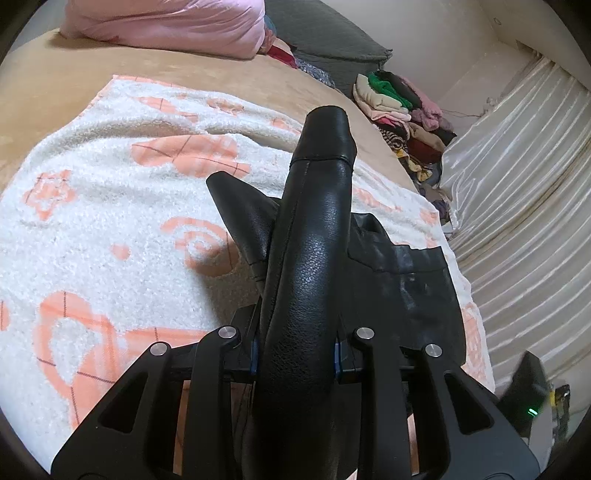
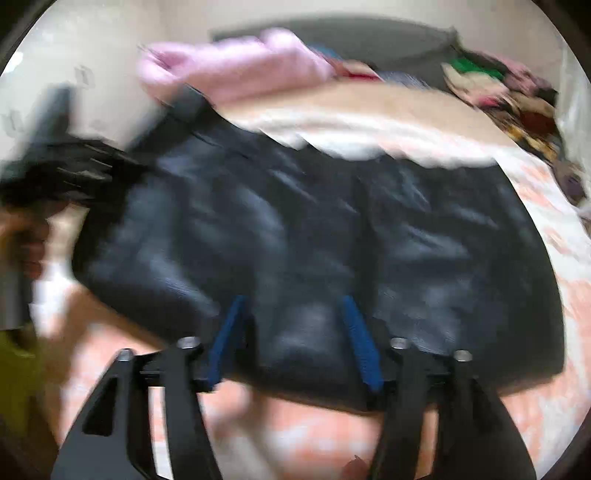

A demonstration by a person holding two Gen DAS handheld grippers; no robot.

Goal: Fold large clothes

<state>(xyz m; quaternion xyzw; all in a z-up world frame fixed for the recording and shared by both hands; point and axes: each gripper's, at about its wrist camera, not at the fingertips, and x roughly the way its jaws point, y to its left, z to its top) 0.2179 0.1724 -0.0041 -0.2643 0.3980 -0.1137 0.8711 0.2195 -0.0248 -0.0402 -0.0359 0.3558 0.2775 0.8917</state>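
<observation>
Two grippers over black leather jacket (image 2: 295, 229) on white-and-peach fleece blanket (image 1: 110, 206). Left gripper (image 1: 295, 354) clamped on jacket sleeve (image 1: 317, 206). Right gripper (image 2: 291, 343) released, jaws apart above jacket hem.

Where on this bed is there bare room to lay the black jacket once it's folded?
Free: the white and orange blanket left of the black jacket, and the tan sheet between that blanket and the pink bedding. Crowded: the far right corner, with the clothes pile, and the blanket's right side under the jacket.
</observation>
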